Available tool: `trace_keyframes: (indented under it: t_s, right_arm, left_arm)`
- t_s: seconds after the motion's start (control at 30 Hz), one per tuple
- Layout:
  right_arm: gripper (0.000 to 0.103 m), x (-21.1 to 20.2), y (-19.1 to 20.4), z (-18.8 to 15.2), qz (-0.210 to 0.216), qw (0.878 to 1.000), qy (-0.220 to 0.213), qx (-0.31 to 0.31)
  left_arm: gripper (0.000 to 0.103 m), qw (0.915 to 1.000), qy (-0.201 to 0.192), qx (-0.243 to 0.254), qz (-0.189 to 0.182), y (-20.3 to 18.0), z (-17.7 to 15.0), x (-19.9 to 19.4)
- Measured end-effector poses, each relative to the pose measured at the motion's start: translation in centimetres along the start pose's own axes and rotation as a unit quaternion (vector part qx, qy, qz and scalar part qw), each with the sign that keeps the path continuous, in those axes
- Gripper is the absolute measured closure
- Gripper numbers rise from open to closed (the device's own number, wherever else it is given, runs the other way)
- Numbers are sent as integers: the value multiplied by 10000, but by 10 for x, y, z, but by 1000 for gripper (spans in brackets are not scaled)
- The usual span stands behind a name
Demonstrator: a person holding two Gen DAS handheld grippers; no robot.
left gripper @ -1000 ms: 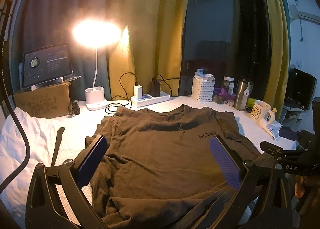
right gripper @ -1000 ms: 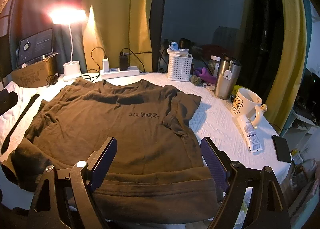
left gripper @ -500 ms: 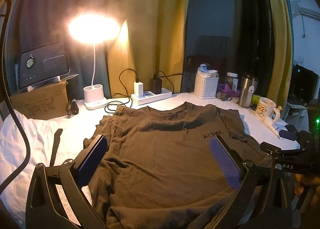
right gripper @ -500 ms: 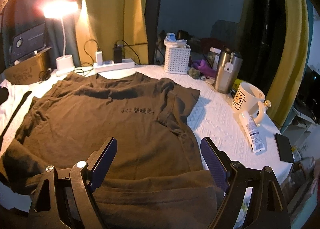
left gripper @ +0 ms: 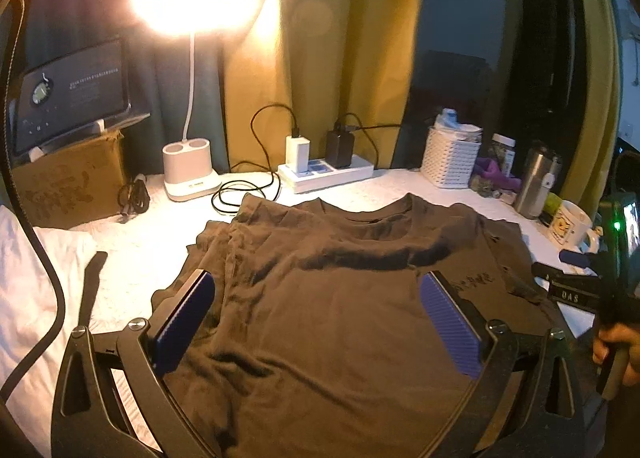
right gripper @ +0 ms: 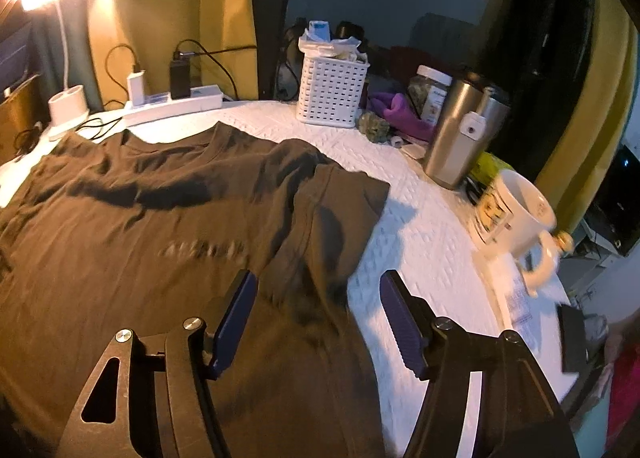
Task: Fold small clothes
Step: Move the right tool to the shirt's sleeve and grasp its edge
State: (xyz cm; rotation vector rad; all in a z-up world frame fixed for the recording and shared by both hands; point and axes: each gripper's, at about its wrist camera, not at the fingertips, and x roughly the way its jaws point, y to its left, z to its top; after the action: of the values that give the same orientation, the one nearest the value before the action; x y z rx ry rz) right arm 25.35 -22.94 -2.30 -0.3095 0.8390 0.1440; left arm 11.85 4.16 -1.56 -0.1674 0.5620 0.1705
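Note:
A dark brown T-shirt [left gripper: 340, 298] lies spread flat on the white table cover, collar toward the far side, with small dark print on the chest. It also shows in the right wrist view [right gripper: 160, 238], with its right sleeve [right gripper: 344, 210] lying out to the side. My left gripper [left gripper: 316, 298] is open and empty, low over the shirt's middle. My right gripper [right gripper: 316, 298] is open and empty, over the shirt's right edge below the sleeve. The right gripper's body shows at the right edge of the left wrist view [left gripper: 580, 286].
At the back stand a lit desk lamp [left gripper: 192, 174], a power strip with chargers [left gripper: 326, 174] and a white basket [right gripper: 332, 90]. At the right stand a steel tumbler [right gripper: 460, 138], a white mug [right gripper: 516, 218], a tube and a black phone [right gripper: 574, 338]. White cloth [left gripper: 24, 298] lies at left.
Both grippers moved forward over the shirt. The right gripper swung to the right, toward the sleeve and shirt edge, and its jaws narrowed somewhat. The near hem is out of view.

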Motion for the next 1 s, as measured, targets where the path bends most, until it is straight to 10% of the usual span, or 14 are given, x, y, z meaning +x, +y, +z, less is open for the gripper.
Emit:
trace_keyframes:
  t_s: [0.3,0.5,0.67,1.0]
  right_arm:
    - [38,70,2,49,-112,9993,337,101]
    - [68,111,0,47,-205,9967,775,116]
    - [90,102,-21,42,-114,9968,694,381]
    - [94,82,-75,40,114,9928,396,1123]
  left_arm:
    - [2,9994,302,-169,12,12,7,37]
    - [2,9986,499,-168,57,12,5,52]
    - [2,9981,593,-99,110,5,6,57]
    - [2,9988,479,38,28,-11,13,47]
